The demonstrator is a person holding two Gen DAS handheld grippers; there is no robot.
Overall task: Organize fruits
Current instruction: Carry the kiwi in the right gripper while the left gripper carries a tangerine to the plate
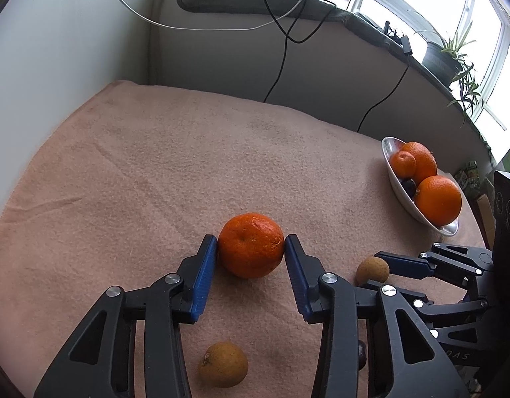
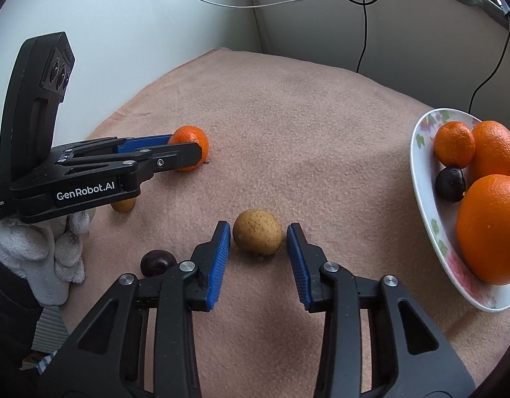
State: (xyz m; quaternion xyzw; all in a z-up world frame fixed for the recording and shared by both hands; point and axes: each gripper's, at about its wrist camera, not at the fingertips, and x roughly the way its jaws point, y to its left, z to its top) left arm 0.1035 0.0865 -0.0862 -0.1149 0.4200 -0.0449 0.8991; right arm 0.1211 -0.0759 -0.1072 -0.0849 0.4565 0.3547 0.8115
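Two grippers work mid-blanket (image 1: 155, 152): the left gripper (image 1: 251, 248) pinches the mandarin (image 1: 251, 244), while the right gripper (image 2: 258, 237) brackets the brown fruit (image 2: 257, 236), pads not touching; it could roll away.

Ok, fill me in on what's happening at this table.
A person is sorting fruit with two handheld grippers. The left gripper is clamped on a tangerine on the pink cloth. The right gripper straddles a small brown fruit, pads not yet touching. The plate already holds several oranges.
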